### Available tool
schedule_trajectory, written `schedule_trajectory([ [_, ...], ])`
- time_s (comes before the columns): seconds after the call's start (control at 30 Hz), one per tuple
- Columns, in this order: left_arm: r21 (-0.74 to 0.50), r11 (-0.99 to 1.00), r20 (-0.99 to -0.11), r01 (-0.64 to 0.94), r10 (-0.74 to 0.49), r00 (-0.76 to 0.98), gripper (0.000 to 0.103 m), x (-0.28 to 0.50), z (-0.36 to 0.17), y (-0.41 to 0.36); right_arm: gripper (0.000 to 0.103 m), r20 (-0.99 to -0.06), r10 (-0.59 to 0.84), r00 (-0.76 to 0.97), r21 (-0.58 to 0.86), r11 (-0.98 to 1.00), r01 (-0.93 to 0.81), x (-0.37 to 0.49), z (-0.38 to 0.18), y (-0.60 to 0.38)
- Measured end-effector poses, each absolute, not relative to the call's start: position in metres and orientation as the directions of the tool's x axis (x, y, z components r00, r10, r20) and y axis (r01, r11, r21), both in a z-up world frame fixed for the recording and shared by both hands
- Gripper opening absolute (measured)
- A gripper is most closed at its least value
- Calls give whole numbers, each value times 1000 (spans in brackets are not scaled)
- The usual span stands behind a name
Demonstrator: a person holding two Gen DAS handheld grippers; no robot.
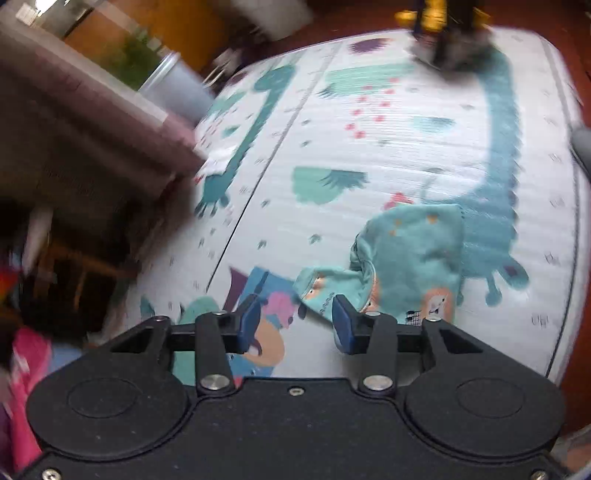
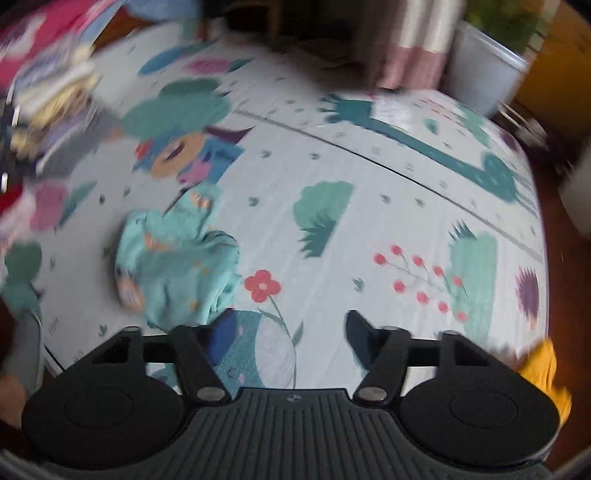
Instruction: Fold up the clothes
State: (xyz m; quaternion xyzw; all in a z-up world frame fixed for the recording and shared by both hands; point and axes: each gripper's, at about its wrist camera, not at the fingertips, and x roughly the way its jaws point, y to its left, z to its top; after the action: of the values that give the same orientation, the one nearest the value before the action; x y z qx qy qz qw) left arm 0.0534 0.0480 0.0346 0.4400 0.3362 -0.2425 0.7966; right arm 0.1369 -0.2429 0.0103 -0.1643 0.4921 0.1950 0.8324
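A small teal garment (image 1: 410,266) with animal prints lies crumpled on the white play mat (image 1: 369,155). In the left wrist view it sits just ahead and right of my left gripper (image 1: 295,317), which is open with nothing between its blue pads. One sleeve reaches toward the right fingertip. In the right wrist view the same garment (image 2: 177,262) lies ahead and to the left of my right gripper (image 2: 288,328), open and empty above the mat (image 2: 369,221). Both views are blurred.
A pile of mixed clothes (image 2: 48,92) lies at the mat's far left. A mauve sofa (image 1: 92,122) and a white plant pot (image 2: 484,70) border the mat. A yellow cloth (image 2: 546,373) lies at the right edge. Dark stand legs (image 1: 443,33) rest on the far end.
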Motion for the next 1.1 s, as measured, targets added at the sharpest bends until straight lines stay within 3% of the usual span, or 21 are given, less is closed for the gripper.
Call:
schedule_trajectory([
  [0.13, 463, 582, -778, 668, -95, 622, 42, 66, 31, 59, 49, -862, 206, 463, -146, 774, -616, 150, -4, -190],
  [0.33, 240, 712, -845, 660, -182, 503, 45, 106, -5, 76, 48, -853, 247, 460, -163, 711, -685, 196, -39, -152],
  [0.7, 83, 699, -908, 711, -240, 342, 49, 146, -72, 104, 50, -891, 368, 265, 68, 687, -724, 266, -102, -128],
  [0.83, -20, 717, -924, 697, -280, 261, 49, 161, -89, 116, 63, -898, 382, 219, 121, 692, -712, 283, -124, -130],
  [1.0, -89, 719, -934, 689, -301, 194, 49, 173, -109, 126, 63, -894, 408, 184, 157, 671, -725, 302, -143, -127],
  [1.1, -106, 722, -932, 683, -312, 185, 55, 182, -116, 129, 73, -910, 381, 163, 137, 648, -750, 312, -157, -118],
])
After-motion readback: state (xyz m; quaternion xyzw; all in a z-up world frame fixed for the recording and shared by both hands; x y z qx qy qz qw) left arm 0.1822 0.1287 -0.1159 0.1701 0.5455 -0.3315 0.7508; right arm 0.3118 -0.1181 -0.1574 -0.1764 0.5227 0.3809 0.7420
